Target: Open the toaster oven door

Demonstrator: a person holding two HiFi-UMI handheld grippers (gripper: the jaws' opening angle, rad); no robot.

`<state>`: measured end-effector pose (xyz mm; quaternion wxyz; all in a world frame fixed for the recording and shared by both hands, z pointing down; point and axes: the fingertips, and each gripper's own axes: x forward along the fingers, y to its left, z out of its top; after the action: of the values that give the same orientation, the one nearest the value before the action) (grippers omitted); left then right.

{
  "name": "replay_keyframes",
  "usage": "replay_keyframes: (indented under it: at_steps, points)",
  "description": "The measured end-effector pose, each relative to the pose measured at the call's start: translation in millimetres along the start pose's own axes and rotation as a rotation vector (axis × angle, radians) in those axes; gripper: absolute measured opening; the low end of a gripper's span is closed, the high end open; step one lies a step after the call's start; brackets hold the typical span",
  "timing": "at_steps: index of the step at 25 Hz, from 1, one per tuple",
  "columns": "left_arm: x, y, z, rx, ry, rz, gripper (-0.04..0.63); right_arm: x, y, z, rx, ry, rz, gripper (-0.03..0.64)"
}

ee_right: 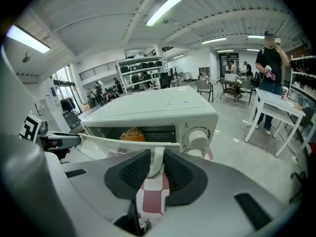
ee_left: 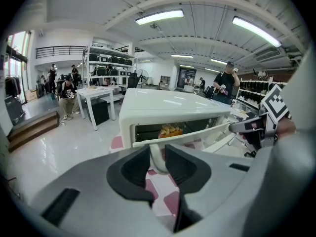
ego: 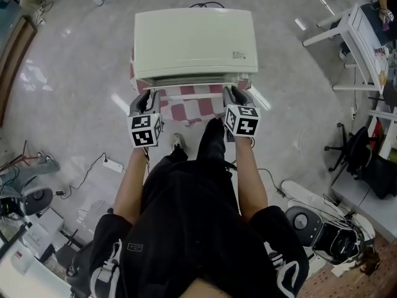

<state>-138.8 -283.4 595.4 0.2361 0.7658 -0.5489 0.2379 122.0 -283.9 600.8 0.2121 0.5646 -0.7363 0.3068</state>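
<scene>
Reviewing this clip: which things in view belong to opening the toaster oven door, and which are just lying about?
Part of the job: toaster oven, its partly open door, door handle, left tongs and right tongs, both closed on the handle.

Lying about: checkered cloth, food inside the oven, power strip, office chair, white table.

Long ceiling lamps [ee_left: 159, 17] light the room brightly and evenly, with pale glare on the glossy floor [ego: 74, 104] and on the toaster oven [ego: 195, 39] top. Both gripper views bend strongly toward dark round corners, and shadows are soft.
</scene>
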Motion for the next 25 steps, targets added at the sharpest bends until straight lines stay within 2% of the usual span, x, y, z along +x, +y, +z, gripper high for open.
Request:
replay_keyframes:
  at_steps: [9,25]
  points:
    - [-13,-8,-38,-0.018,0.039,-0.041,0.106,-12,2,-38,0.0,0.031,-0.015,0.104]
    - [-24,-18,-101,0.012,0.109,-0.056,0.105,-18,2,-101,-0.003,0.137,-0.035,0.097]
